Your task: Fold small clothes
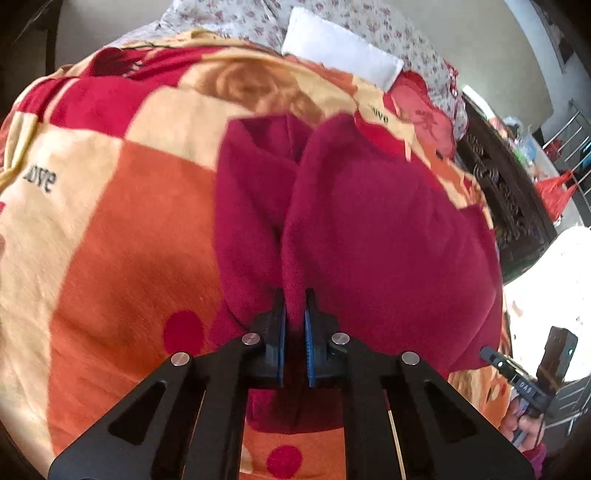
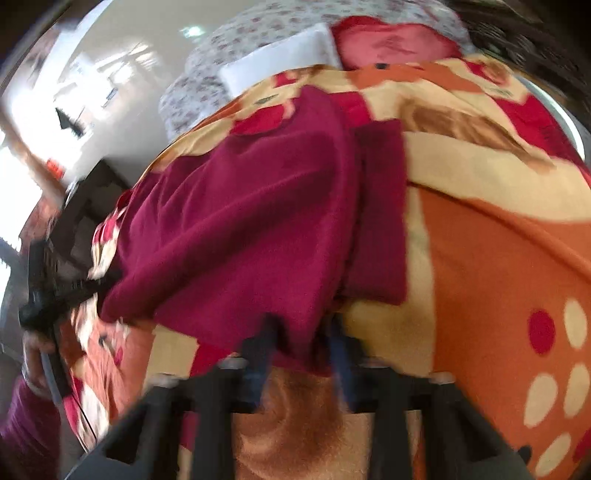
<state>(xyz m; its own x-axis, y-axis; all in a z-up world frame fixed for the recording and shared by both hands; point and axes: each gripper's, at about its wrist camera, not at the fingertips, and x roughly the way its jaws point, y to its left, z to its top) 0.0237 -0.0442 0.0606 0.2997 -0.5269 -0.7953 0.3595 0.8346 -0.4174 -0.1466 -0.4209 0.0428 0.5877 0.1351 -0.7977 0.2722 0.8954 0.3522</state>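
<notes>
A dark red fleece garment (image 1: pixel 369 229) lies on a bed, spread over a plush blanket (image 1: pixel 122 229) patterned in orange, cream and red blocks with red dots and the word "love" printed on it. In the left wrist view the garment bunches into two soft lobes with a deep crease running between them toward the camera. The left gripper (image 1: pixel 295 306) has its blue-padded fingers (image 1: pixel 281 332) drawn in narrow, pinching a ridge of the red fabric at the near end of that crease. In the right wrist view, which is blurred, the garment (image 2: pixel 236 229) shows as a broad draped mass with a flatter folded strip along its right side, its near edge hanging over the right gripper (image 2: pixel 303 332); those fingers (image 2: pixel 258 354) stand narrow with the hem of the fabric caught between them, though the blur hides how firmly the pads press. Beyond the blanket, at the head of the bed, lie a white pillow (image 1: pixel 343 51), a pink-red cushion (image 1: pixel 421 110) and a sheet with a small floral print (image 1: pixel 236 18). A dark carved wooden piece of furniture (image 1: pixel 506 199) stands beside the bed. At the left wrist view's lower right edge a hand (image 1: pixel 524 424) grips the handle of the other gripper.
</notes>
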